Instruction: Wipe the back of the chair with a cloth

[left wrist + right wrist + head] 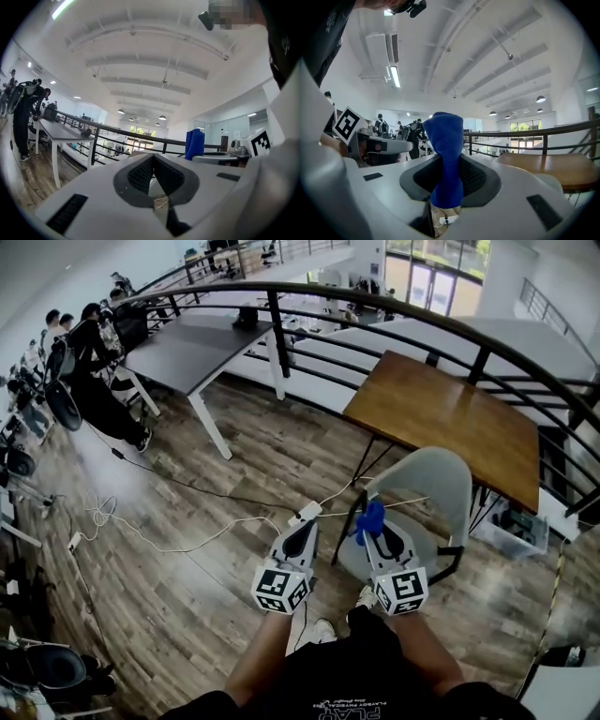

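Observation:
In the head view a light grey shell chair (pixel 433 486) stands in front of me, pushed toward a brown wooden table (pixel 450 413). My right gripper (pixel 375 524) hovers over the chair's near left edge, shut on a blue cloth (pixel 371 517) that sticks up from its tips. The right gripper view shows the blue cloth (pixel 446 157) clamped upright between the jaws of that gripper (pixel 447 174). To the left of the chair, my left gripper (pixel 307 526) is held over the floor, jaws together and holding nothing. The left gripper view confirms this gripper (pixel 153 162) is shut, with the blue cloth (pixel 194 144) off to its right.
A white power strip (pixel 307 514) and cables lie on the wood floor by the chair. A black curved railing (pixel 375 304) runs behind the wooden table. A long grey table (pixel 202 345) and several people (pixel 92 362) are at far left. A plastic box (pixel 511 529) sits under the wooden table.

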Available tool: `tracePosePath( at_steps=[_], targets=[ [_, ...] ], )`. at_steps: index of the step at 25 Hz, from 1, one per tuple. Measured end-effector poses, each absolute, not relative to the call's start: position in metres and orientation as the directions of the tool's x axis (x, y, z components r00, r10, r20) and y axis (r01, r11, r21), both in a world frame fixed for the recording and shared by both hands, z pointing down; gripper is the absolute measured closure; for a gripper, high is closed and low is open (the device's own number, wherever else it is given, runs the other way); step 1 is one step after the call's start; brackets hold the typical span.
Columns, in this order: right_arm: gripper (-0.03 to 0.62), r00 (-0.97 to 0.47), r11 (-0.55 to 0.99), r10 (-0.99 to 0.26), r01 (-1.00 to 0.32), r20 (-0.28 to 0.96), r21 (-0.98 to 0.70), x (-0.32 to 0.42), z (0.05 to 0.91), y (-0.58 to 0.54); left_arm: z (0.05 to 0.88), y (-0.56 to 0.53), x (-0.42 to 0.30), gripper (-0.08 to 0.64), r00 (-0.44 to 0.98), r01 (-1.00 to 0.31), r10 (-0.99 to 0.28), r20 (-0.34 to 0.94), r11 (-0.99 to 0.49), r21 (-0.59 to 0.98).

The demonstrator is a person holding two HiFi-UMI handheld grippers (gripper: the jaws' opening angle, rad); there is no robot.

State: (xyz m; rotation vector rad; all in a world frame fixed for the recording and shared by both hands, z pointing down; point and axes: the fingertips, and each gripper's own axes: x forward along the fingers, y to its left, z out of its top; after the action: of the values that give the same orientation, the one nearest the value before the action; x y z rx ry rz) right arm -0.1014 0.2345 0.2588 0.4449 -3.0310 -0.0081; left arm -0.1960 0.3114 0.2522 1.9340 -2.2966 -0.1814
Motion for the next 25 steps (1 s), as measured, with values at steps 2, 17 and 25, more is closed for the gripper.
tracePosePath(
  at_steps=[2, 17, 25],
  targets=[
    [0.483, -0.952, 0.954, -0.299, -0.299, 0.068, 0.006, -0.103, 0.260, 0.220, 0.253, 0.296, -0.197, 0.554, -0.152, -0.973, -0.988, 0.034, 0.156, 0.168],
    [0.483, -0.943, 0.942, -0.324, -0.329, 0.076, -0.070, -0.124, 0.282, 0.074, 0.272, 0.125, -0.197, 0.554, -0.062, -0.988, -0.992, 0.111, 0.077, 0.136],
    [0.483, -0.933, 0.926, -0.343, -0.355, 0.106, -0.126, -0.128, 0.297, 0.008, 0.284, 0.057, -0.203, 0.554, -0.063, -0.987, -0.982, 0.180, 0.088, 0.132]
  ],
)
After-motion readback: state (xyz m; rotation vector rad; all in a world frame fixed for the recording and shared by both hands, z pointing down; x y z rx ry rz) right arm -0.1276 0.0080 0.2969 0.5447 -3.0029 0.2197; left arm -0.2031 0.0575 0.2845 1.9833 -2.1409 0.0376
